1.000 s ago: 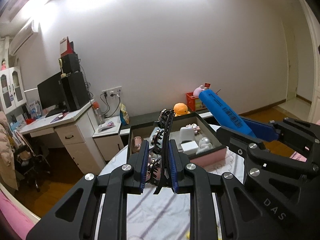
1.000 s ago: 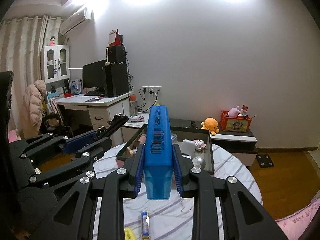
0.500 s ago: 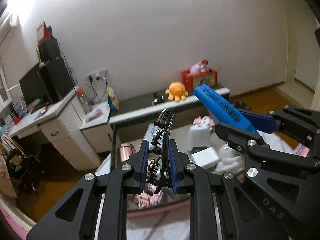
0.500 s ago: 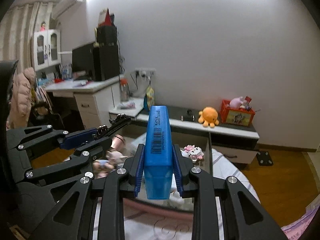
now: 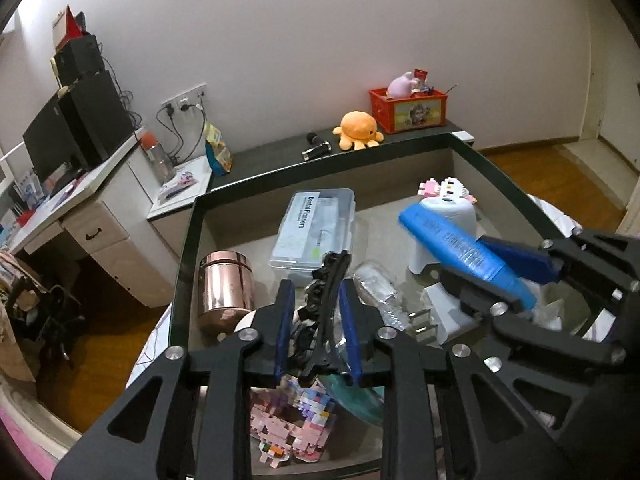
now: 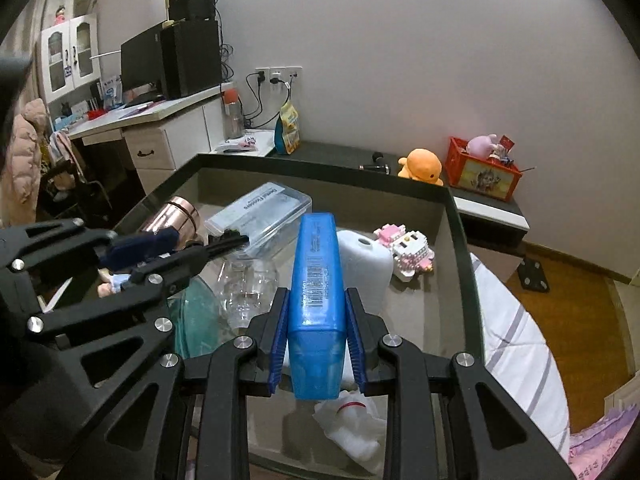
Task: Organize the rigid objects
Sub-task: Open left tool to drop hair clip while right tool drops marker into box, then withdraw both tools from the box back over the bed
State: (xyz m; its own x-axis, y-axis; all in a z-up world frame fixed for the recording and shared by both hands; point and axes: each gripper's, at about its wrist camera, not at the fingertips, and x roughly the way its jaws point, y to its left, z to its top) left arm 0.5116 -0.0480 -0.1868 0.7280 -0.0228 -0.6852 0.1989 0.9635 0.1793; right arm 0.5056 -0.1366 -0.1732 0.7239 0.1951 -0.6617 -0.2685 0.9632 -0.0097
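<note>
My left gripper (image 5: 316, 304) is shut on a black hair claw clip (image 5: 326, 300) and holds it above the open dark-rimmed storage box (image 5: 188, 232). My right gripper (image 6: 316, 312) is shut on a long blue plastic case (image 6: 316, 272), also above the box (image 6: 460, 220). The blue case (image 5: 460, 252) and right gripper show at the right of the left wrist view. The left gripper with the clip (image 6: 224, 242) shows at the left of the right wrist view.
In the box lie a copper tin (image 5: 226, 284), a clear dental flosser case (image 5: 314, 228), a white stool-shaped piece (image 6: 366, 264), a clear bottle (image 6: 244, 284), pink block figures (image 5: 292, 428) and a white charger (image 5: 444, 312). A desk and low cabinet stand behind.
Both grippers have moved forward and tilted down, from short of the box to right over its inside. Each still holds its object.
</note>
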